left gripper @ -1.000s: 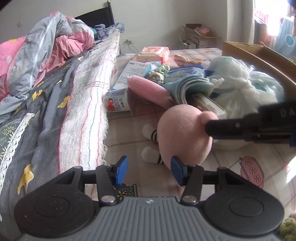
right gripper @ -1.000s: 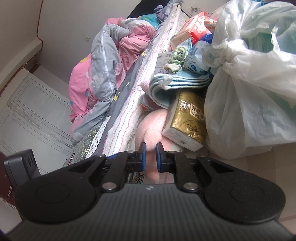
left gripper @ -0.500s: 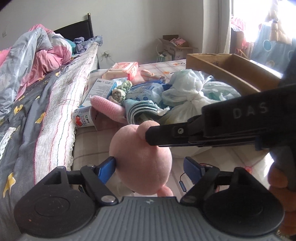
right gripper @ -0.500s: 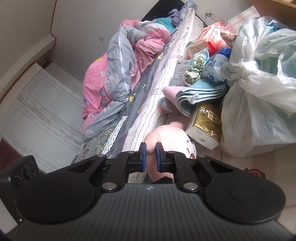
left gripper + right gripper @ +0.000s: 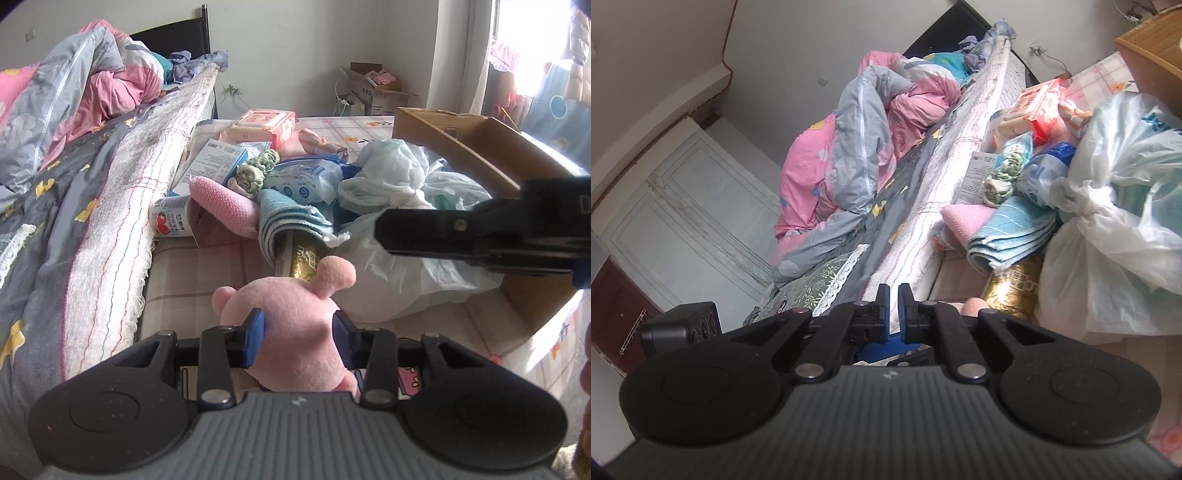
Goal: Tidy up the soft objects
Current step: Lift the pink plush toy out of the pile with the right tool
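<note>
A pink plush toy [image 5: 288, 295] sits between the blue pads of my left gripper [image 5: 297, 321]. The jaws are closing and both pads press into the toy's sides. One ear sticks up toward a gold tissue pack [image 5: 306, 258]. My right gripper [image 5: 894, 295] is shut with nothing between its fingers. It hovers above and to the right of the toy and crosses the left wrist view as a black bar [image 5: 443, 229]. Only a sliver of the plush [image 5: 975, 306] shows in the right wrist view.
A pile lies on the checked mat: a tied white plastic bag [image 5: 406, 206], a folded blue towel [image 5: 288, 218], a pink cloth roll [image 5: 221, 203] and a wipes pack [image 5: 266, 122]. A cardboard box [image 5: 461, 147] stands at the right. The bed with its quilt [image 5: 92, 110] runs along the left.
The right gripper has let go of the plush's ear and risen clear of it. The left gripper opened wide around the plush and has closed onto its sides.
</note>
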Tool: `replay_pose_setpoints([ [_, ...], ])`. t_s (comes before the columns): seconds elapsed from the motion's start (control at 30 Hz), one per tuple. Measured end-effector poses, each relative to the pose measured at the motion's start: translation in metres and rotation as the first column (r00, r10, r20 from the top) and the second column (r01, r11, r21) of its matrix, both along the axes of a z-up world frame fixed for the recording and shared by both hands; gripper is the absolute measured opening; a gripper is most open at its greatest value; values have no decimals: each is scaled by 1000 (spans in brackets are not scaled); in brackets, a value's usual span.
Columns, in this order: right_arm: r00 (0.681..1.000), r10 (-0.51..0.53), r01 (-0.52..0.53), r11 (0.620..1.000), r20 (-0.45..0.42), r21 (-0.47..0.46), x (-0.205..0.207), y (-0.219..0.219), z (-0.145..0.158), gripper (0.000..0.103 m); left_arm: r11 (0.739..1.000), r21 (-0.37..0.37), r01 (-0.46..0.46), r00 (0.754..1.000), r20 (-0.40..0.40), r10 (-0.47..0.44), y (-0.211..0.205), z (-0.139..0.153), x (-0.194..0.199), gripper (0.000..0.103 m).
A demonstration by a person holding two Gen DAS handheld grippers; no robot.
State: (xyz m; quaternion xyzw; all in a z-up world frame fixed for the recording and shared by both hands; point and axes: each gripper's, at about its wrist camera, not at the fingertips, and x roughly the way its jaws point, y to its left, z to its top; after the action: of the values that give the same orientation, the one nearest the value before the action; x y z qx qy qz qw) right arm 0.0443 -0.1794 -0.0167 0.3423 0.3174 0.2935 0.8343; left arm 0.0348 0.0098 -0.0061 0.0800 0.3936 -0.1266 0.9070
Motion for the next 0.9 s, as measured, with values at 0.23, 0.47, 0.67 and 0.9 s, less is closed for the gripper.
replay_pose_setpoints([
  [0.23,996,-49,44,997,-79,-67,7,-18,-21,31,1000,-5,19,1000,-2,-19,2,0,-1,52],
  [0.47,989,17,-31,995,-147,-95,29,15,-36,49,1000,-8,24,1000,-6,-24,6,-5,1,56],
  [0.67,980,-5,-13,996,-199,-88,44,37,-53,46,999,-20,33,999,-9,-33,12,-7,3,58],
  [0.9,992,-13,-2,993,-124,-114,47,52,-46,18,999,-27,36,999,-16,-36,15,-9,6,64],
])
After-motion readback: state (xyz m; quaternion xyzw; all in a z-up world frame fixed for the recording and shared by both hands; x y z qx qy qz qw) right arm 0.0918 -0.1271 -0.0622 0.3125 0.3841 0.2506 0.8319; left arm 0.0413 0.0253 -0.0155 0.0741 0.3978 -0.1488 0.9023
